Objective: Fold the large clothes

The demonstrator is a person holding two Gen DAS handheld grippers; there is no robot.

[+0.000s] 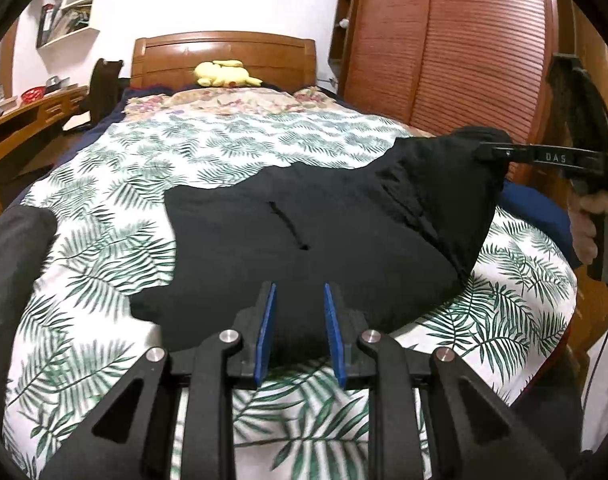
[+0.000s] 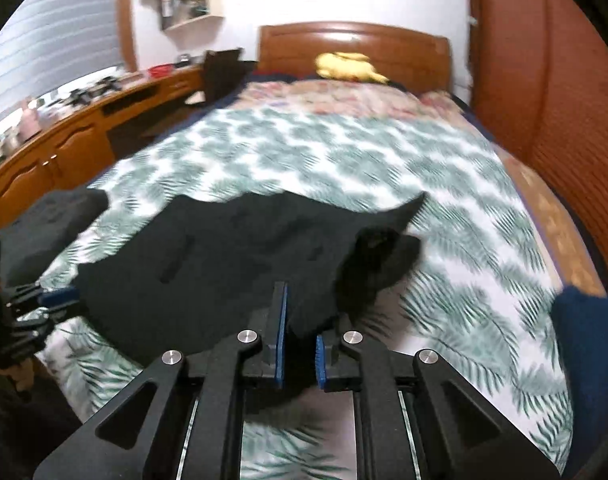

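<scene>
A large black garment [image 1: 304, 240] lies spread on the leaf-print bedcover [image 1: 143, 168]; it also shows in the right wrist view [image 2: 223, 264]. My left gripper [image 1: 299, 292] is open and empty, its blue pads just above the garment's near edge. My right gripper [image 1: 484, 154] is shut on the garment's right part and holds it lifted off the bed. In the right wrist view the right gripper [image 2: 301, 320] has black cloth between its blue pads, and the lifted cloth bunches up ahead of it. The left gripper [image 2: 55, 296] shows at the left edge there.
A yellow plush toy [image 1: 223, 74] lies by the wooden headboard [image 1: 223, 52]. A wooden wardrobe [image 1: 464, 48] stands along the bed's right side, a desk [image 1: 23, 120] to the left. A grey cloth [image 1: 11, 256] lies at the bed's left edge, a dark blue one [image 2: 588, 344] at the right.
</scene>
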